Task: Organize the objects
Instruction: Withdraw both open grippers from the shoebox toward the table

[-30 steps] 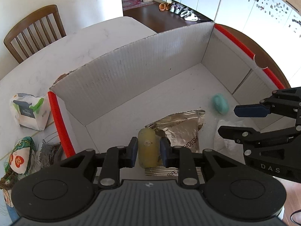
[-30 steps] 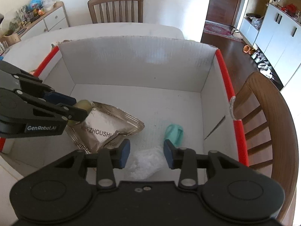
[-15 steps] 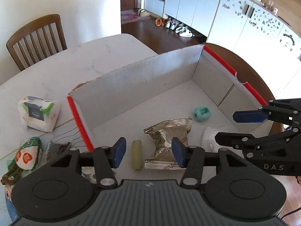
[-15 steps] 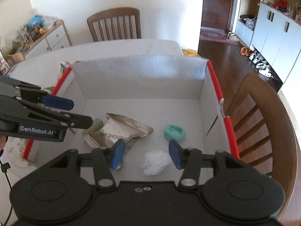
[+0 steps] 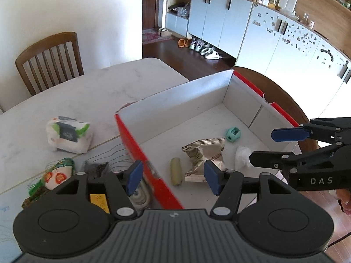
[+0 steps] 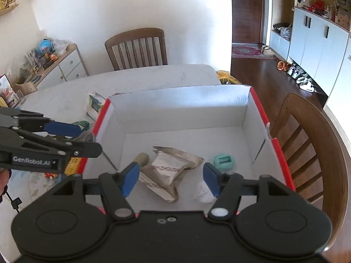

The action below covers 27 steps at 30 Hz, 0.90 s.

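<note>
Yellowish stick (image 5: pixel 176 171) lay freed on the box (image 5: pixel 245 100) floor, foil packet (image 5: pixel 205 156) at its three o'clock, while left gripper (image 5: pixel 173 176) and right gripper (image 6: pixel 172 178), just opening and empty, would best lift clear toward the tissue pack (image 5: pixel 69 134) at nine o'clock.

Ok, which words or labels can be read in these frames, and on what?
"DAS": right gripper, on its side.
"GenRobot.AI": left gripper, on its side.
"...ZHOUSH...": foil packet in the box, partly hidden.
Tissue pack label: too small to read.
Fridge magnets: too small.
</note>
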Each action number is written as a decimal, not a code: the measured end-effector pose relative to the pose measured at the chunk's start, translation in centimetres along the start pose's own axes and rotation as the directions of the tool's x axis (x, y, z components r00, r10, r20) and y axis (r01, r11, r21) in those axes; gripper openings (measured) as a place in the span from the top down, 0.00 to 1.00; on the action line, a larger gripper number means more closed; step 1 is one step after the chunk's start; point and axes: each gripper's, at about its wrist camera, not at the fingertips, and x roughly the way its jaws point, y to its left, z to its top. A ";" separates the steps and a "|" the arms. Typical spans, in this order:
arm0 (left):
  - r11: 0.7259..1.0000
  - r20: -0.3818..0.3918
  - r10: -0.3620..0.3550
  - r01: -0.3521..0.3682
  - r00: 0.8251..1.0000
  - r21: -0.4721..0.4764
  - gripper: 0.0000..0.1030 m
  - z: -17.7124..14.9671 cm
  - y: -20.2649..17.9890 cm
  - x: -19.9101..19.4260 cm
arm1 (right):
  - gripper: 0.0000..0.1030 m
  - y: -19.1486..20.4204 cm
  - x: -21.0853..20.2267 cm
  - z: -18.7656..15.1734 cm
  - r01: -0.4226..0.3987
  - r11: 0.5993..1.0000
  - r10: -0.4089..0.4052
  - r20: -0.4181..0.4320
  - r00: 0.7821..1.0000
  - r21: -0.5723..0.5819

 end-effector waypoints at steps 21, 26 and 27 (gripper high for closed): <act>0.999 0.065 -0.039 0.041 0.997 -0.020 0.19 -4.1 7.0 -5.9 | 0.08 8.1 -1.2 -1.4 -0.003 0.993 -0.004 0.060 0.998 0.114; 0.999 0.076 -0.034 0.036 0.997 -0.021 0.17 -4.9 8.5 -6.7 | 0.07 10.5 -1.4 -1.6 -0.010 0.993 0.002 0.072 0.997 0.116; 0.999 0.079 -0.032 0.034 0.996 -0.021 0.17 -5.0 8.8 -6.9 | 0.07 10.9 -1.4 -1.6 -0.011 0.993 0.002 0.075 0.997 0.116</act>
